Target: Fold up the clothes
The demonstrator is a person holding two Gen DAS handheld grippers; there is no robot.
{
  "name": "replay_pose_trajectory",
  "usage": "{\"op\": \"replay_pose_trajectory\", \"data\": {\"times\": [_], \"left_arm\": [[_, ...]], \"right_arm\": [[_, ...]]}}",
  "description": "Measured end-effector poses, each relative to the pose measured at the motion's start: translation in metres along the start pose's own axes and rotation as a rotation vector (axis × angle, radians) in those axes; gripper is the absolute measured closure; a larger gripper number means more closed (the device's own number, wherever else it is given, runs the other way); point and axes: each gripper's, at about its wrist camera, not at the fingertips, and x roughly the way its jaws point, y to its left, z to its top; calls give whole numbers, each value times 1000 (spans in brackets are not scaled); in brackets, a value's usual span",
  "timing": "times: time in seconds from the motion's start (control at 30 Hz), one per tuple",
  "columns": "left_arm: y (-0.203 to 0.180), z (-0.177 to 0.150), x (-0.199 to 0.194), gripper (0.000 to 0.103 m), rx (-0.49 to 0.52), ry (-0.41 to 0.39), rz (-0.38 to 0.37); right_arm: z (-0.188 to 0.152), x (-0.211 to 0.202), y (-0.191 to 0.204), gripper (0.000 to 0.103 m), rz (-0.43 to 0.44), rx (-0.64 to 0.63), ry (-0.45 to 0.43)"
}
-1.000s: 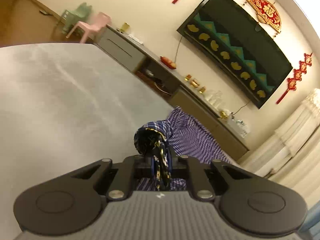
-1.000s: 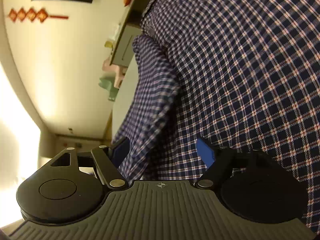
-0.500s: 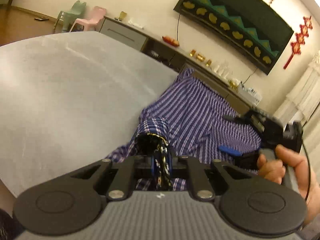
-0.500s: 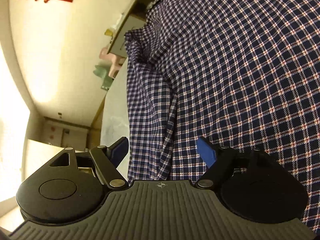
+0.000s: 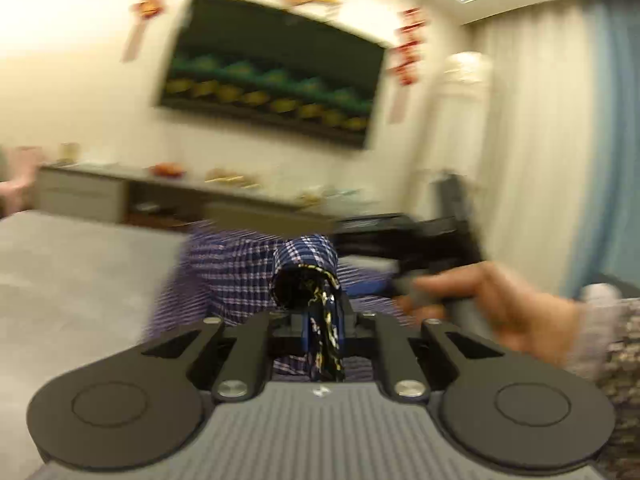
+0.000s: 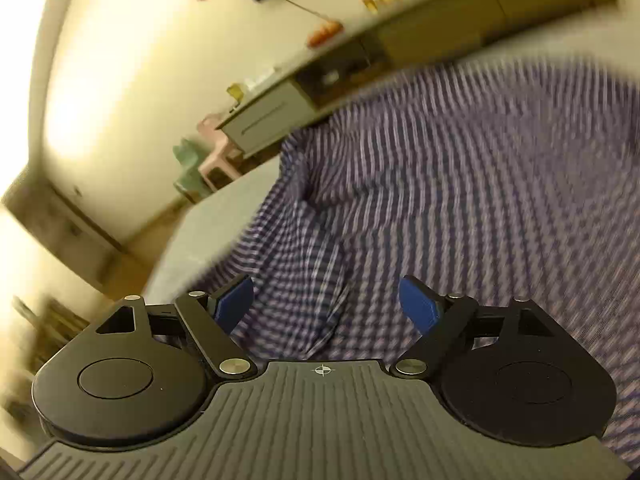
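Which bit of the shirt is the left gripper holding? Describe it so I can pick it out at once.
Start at the grey table, where the blue checked shirt lies. Its near end rises into a rolled sleeve cuff, pinched in the shut left gripper. Only there does a dark lining with yellow print show.

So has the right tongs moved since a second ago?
Yes. The right tongs have pulled back from the plaid shirt: it filled that view before, and now the wall cabinet and floor show, with less tilt.
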Motion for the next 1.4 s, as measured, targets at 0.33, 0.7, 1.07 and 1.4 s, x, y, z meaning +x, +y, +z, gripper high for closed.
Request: {"op": "replay_pose_trajectory", "data": {"times": [0.33,0.7,1.07,1.4], "left_arm": [[23,-13,15,91,12,70,-172],[54,4,-9,92,-89,-55,-232],[79,9,-10,92,-153,-38,-136],[112,11,-25,92,-371,-104,62]], "right_arm": [[91,18,79,29,-67,-418,-30],[115,294,93,72,-593,-885,421],[137,197,19,22,-272,-268,320],[101,189,76,98,-378,-553,256]]}}
